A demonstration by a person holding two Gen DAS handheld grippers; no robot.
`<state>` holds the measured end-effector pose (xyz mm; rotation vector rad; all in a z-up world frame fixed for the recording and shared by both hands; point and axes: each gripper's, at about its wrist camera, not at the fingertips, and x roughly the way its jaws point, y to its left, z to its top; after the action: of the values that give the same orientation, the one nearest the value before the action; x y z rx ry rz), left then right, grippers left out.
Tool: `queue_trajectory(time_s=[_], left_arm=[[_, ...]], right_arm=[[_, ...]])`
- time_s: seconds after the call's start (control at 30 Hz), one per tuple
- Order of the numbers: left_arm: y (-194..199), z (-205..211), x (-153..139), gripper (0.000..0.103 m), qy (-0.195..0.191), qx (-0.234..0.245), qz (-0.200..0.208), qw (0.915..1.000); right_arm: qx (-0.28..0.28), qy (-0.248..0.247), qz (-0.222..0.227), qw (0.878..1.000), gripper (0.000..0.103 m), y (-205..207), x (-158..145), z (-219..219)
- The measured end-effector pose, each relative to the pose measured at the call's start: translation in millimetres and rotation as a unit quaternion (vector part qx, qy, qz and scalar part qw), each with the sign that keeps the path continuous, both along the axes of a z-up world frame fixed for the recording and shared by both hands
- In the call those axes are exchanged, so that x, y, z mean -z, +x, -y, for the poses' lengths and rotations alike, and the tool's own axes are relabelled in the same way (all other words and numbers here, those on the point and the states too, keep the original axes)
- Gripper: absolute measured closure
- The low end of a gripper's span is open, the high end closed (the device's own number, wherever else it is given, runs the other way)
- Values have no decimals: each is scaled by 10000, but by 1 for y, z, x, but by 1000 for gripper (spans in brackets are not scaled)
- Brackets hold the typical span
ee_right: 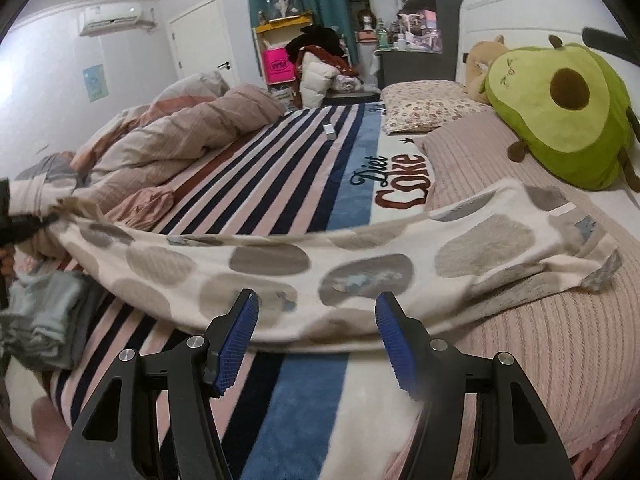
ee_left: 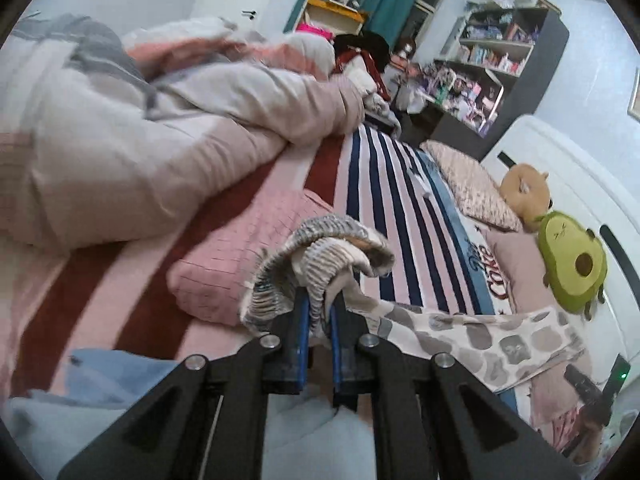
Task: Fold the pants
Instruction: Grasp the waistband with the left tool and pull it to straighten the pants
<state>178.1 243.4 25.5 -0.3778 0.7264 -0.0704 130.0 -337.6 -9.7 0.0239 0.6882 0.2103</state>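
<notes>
The spotted pants (ee_right: 304, 264) are being stretched across the striped blanket (ee_right: 280, 152) — their ribbed waistband (ee_left: 320, 256) is being pinched by the left gripper (ee_left: 320, 312), while the right gripper (ee_right: 316, 340) is being held spread just beside them.

The left gripper's fingertips (ee_left: 320, 300) are buried in the bunched ribbed waistband (ee_left: 316, 256) of the spotted pants (ee_right: 280, 276), so the pinch point itself is hidden. In the right wrist view that same gripper (ee_right: 16, 220) is cut off at the left edge, a dark shape only. The pants' upper hem is smeared with motion blur. A pile of pale blue-grey clothes (ee_right: 44, 320) runs off the left edge, near the bed's (ee_right: 280, 152) foot. A brown plush (ee_right: 480, 68) sits mostly hidden behind the avocado plush (ee_right: 560, 108). A small pale object (ee_right: 330, 130) on the striped blanket, possibly a box, is too small to identify. Shelf contents (ee_left: 492, 52) are an unreadable jumble.
</notes>
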Motion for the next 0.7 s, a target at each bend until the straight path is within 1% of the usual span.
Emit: queue_trajectory(time_s=[0.1,0.17,0.2,0.27,0.3,0.37,0.4,0.47,0.5,0.57,0.6,0.63,0.67,0.7], left_arm=[[-20,-20,-8,96,85,-222,-104,9997],[-29,-32,-6,96,115,-378,-250,9989],[-33,-38,-3,97,171,-436,-359,9983],[-37,-38,0,99,337,-546,-425,9970],[-40,-38,1,101,372,-545,-400,9970],[-41,-34,-1,101,244,-450,-351,9981],[-40,-29,-1,101,252,-396,-375,9982],[-36,-21,2,101,479,-318,-541,9969],[-37,-18,7,101,478,-331,-643,9962],[-38,-21,17,90,221,-382,-808,9958],[-40,-25,24,65,15,-413,-860,9954],[-42,-28,29,41,-109,-459,-875,9950],[-45,-30,36,39,-206,-484,-893,9946],[-46,-31,41,39,-263,-451,-951,9941]], right_arm=[[-69,27,-42,10000,46,-9,-2,-5],[-132,97,-113,9998,46,-13,-1,-7],[-163,126,-135,9997,46,-16,0,-9],[-232,166,-151,9995,46,-19,2,-13],[-259,177,-161,9994,46,-19,3,-14],[-335,227,-184,9990,46,-20,5,-17],[-369,259,-187,9988,46,-20,6,-17],[-436,321,-192,9983,46,-21,9,-17],[-461,343,-197,9982,46,-21,10,-17],[-483,351,-215,9980,46,-22,13,-15],[-483,345,-231,9980,46,-21,15,-14],[-479,346,-259,9979,46,-21,17,-12],[-476,351,-276,9979,46,-22,18,-11],[-472,360,-306,9978,46,-22,19,-11]])
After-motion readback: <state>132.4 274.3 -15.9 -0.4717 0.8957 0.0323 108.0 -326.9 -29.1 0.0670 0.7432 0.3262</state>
